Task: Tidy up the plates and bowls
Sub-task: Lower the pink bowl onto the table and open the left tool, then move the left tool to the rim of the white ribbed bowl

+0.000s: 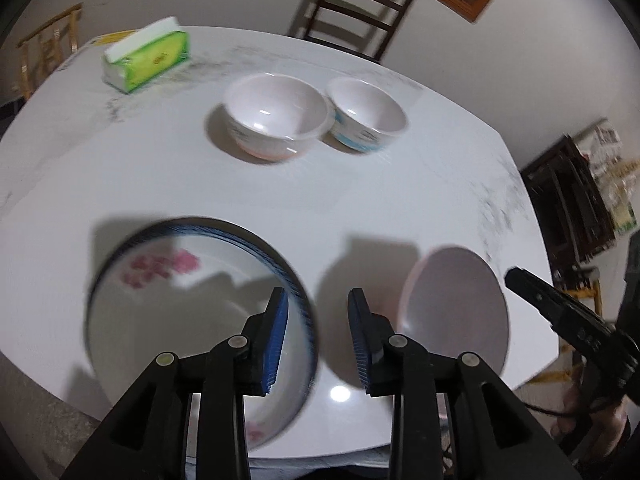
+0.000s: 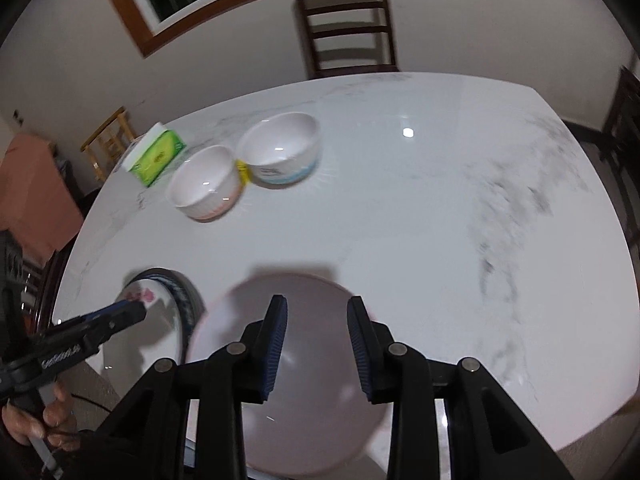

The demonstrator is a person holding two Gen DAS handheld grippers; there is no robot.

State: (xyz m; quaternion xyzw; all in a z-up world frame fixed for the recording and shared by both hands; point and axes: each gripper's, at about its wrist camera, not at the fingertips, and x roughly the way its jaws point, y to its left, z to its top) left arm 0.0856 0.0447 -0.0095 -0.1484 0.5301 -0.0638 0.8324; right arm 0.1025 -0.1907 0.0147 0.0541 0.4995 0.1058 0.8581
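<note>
Hovered both tongs, left (image 1: 318, 340) and right (image 2: 317, 344), jaws apart and empty, above flowered plate (image 1: 168, 300) and pink plate (image 2: 288, 360) at bench (image 2: 400, 220) edge, two bowls (image 1: 276, 116) beyond, seemingly awaiting stacking.

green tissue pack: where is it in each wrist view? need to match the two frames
Left wrist: tissue pack sits upper left, at the table's far-left side, left of the two bowls and apart from them.
Right wrist: tissue pack is left of centre, upper half, just left of the pink-based bowl.
Shared landmark: the dark wooden chair behind the table's far edge.
</note>
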